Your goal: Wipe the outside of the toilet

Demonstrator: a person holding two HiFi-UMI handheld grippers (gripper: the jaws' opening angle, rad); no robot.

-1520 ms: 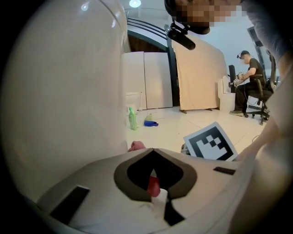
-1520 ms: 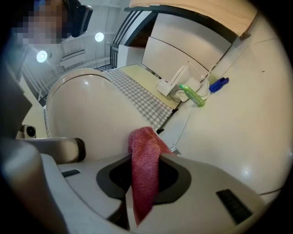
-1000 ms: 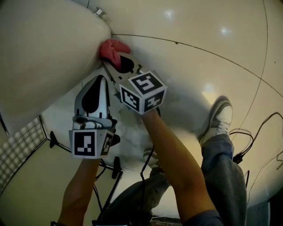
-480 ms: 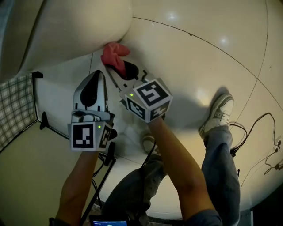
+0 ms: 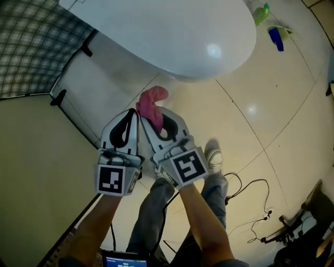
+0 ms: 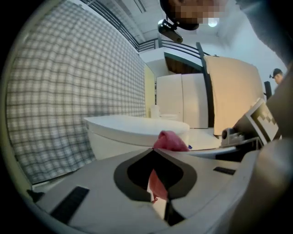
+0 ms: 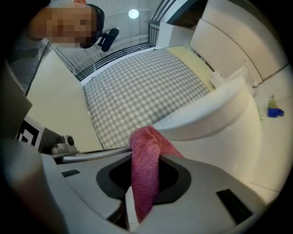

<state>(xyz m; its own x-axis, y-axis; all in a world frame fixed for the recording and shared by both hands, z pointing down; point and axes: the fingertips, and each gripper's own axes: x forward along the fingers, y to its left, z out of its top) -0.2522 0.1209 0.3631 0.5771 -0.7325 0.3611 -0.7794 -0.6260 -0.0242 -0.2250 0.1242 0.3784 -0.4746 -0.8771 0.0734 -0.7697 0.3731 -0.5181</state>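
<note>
The white toilet (image 5: 172, 36) fills the top of the head view, seen from above with its lid down. Below it my right gripper (image 5: 158, 119) is shut on a pink cloth (image 5: 151, 107), which sticks up past the fingertips and hangs clear of the toilet. In the right gripper view the cloth (image 7: 145, 169) is pinched between the jaws, with the toilet (image 7: 215, 114) ahead to the right. My left gripper (image 5: 133, 116) sits close beside the right one, shut with nothing in it. In the left gripper view the toilet (image 6: 132, 130) stands ahead, and the cloth (image 6: 170, 140) shows just past the closed tips.
A checked wall (image 5: 31, 47) stands to the left and a beige partition (image 5: 36, 172) lies below it. A green bottle (image 5: 261, 13) and a blue one (image 5: 275, 37) lie on the tiled floor at the upper right. Cables (image 5: 250, 208) trail lower right. A shoe (image 5: 213, 154) is under my arms.
Both grippers have drawn back from the toilet's lower side, taking the cloth off its surface. The head view has risen and now looks down on the lid.
</note>
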